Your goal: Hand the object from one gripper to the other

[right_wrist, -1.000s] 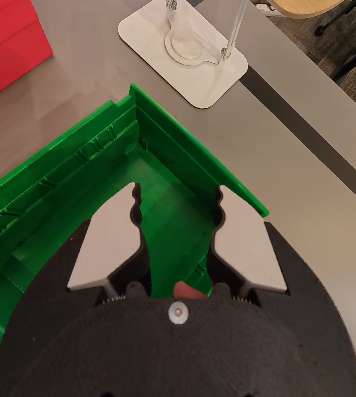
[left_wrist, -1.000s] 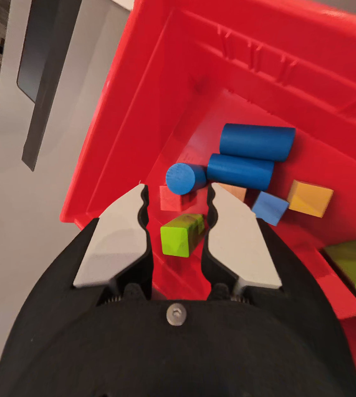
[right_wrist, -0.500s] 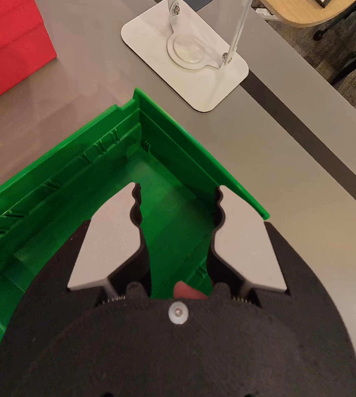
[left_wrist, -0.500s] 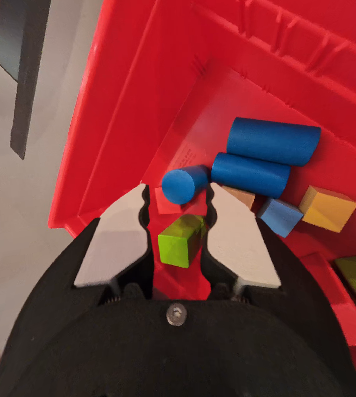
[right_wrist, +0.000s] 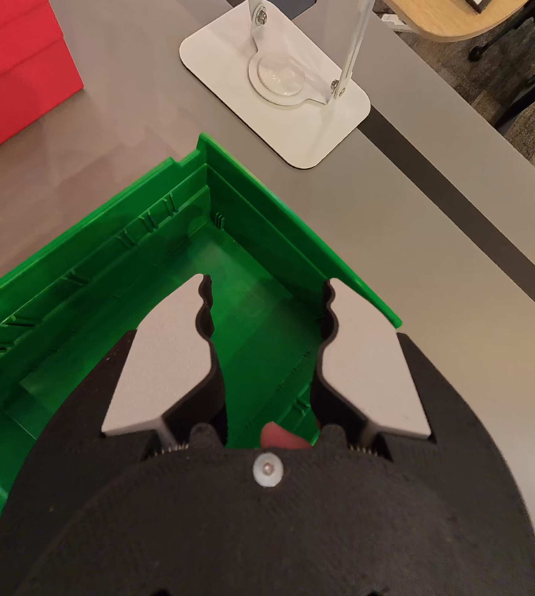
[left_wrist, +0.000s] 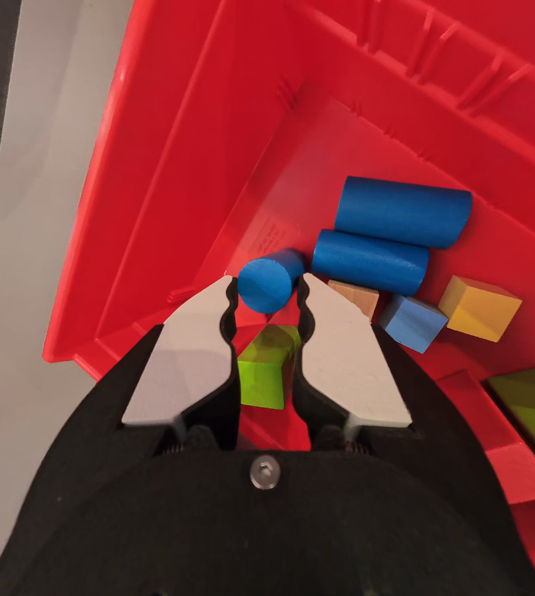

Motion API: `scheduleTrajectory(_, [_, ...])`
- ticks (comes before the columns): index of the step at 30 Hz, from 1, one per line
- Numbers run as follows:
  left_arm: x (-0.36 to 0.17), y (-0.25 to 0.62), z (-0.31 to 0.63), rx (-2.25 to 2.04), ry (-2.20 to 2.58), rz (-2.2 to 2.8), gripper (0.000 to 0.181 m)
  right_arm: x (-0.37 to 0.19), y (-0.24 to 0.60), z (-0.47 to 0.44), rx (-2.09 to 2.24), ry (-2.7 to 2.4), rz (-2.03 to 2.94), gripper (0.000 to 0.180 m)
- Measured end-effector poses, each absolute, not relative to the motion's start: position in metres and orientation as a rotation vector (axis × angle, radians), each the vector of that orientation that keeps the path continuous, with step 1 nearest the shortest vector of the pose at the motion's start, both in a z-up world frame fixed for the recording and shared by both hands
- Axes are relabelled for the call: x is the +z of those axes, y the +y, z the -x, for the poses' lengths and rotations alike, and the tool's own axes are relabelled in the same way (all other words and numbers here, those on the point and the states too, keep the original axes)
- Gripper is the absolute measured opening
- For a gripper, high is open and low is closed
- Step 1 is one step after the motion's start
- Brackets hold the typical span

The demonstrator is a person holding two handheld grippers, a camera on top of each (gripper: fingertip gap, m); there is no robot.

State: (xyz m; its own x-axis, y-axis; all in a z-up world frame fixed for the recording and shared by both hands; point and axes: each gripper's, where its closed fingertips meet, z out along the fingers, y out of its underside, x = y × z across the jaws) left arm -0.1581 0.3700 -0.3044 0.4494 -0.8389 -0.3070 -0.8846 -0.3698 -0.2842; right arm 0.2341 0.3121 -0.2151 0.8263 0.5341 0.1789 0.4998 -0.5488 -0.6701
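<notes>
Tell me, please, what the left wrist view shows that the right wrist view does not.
Only the left wrist view shows the inside of the red bin: three blue cylinders, cubes and a lime-green block between the open left gripper. Only the right wrist view shows the green bin, the white stand base and the open right gripper. Both show grey tabletop and red bin.

Blocks clustered in bin [left_wrist: 169, 180] corner: two long cylinders [left_wrist: 401, 211] side by side against far wall, short cylinder [left_wrist: 267, 280] left of them, three cubes [left_wrist: 412, 322] just before them. Wedge block [left_wrist: 266, 371] nearest, possibly touching short cylinder. Second bin [right_wrist: 98, 290] on table [right_wrist: 437, 290], stand [right_wrist: 275, 87] behind.
</notes>
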Motion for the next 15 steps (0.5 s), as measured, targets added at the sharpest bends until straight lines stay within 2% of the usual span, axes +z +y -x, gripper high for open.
scheduleTrajectory(9, [-0.267,0.377,0.162,0.072,1.315,2.203,0.033,-0.19,0.313,-0.208,0.06,-0.811,2.129,0.061])
scheduleTrajectory(15, [-0.223,0.361,0.142,-0.072,1.29,2.079,0.033,-0.158,0.3,-0.143,0.198,-0.934,1.928,0.057])
